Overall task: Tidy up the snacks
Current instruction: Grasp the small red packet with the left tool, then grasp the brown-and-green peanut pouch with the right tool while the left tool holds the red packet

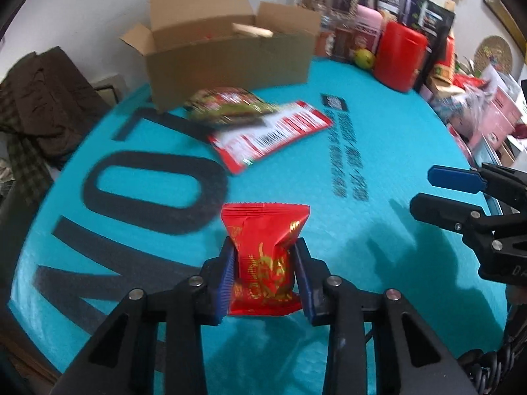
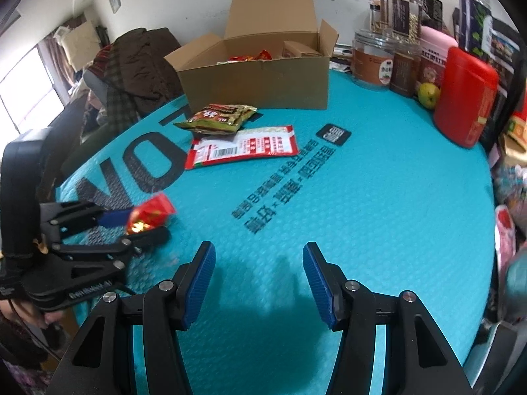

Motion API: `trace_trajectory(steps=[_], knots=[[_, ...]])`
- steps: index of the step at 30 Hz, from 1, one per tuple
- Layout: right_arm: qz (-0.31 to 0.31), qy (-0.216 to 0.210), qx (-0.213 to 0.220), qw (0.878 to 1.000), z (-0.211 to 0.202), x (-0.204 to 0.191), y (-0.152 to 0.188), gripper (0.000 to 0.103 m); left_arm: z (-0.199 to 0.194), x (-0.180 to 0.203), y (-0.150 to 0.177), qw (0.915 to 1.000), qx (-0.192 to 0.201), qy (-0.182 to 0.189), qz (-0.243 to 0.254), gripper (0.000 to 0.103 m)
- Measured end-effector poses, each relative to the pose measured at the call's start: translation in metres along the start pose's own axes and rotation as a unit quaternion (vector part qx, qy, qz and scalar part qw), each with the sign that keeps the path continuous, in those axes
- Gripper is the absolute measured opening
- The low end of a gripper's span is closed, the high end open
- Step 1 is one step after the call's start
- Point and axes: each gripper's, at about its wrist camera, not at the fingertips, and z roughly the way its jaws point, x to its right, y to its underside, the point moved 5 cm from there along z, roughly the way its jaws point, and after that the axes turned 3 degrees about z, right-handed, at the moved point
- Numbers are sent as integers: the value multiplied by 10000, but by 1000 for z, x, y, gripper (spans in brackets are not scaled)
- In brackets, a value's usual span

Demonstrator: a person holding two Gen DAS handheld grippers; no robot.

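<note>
The small red snack packet (image 1: 265, 260) with gold print sits clamped between the blue-padded fingers (image 1: 225, 283) of the left gripper (image 1: 265, 275), well in front of the open cardboard box (image 1: 230, 56) and just above the teal cover of the table (image 1: 395, 263). Between the packet and the box lie two more snacks: a flat red-and-white pouch (image 1: 273, 133) with a barcode, and a green-and-red bag (image 1: 230, 105) overlapping its far edge, just before the box. Inside the box, the right wrist view shows more red wrappers (image 2: 253, 56). The right gripper (image 2: 259, 279) hovers over bare teal cloth on the packet's right, its fingers spread apart with nothing between them. To the right of the box stand a red canister (image 2: 464, 95), a green fruit (image 2: 428, 95) and several jars (image 2: 374, 57).
</note>
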Motion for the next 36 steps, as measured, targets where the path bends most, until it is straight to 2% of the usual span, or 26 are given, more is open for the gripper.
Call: trace_trajectory(steps=[4,6,8,14,18,22,28,36], knots=[[-92,0,-4,10000,6,-2,-14,56,0,-16,-10,9998,105,-77,-177,34],[-131,-52,-17,9999,11,-3,-24,56,4,-25,-11,9995,94,-160,-254,34],[-183,-70,-32,9998,18,-5,-34,61,9,-34,-12,9990,53,-290,-328,34],[-311,-202,-106,9993,43,-10,-63,63,19,-60,-14,9971,-1,-444,-624,34],[-346,-359,-164,9986,59,-19,-80,72,22,-78,-21,9945,74,-720,-751,34],[-384,-442,-171,9981,76,-30,-98,73,28,-104,-29,9905,99,-973,-968,34],[-285,-609,-225,9975,104,-44,-126,82,34,-130,-38,9857,157,-1200,-1173,34],[70,-556,-443,9974,137,-46,-148,86,45,-151,-45,9819,163,-1377,-1292,34]])
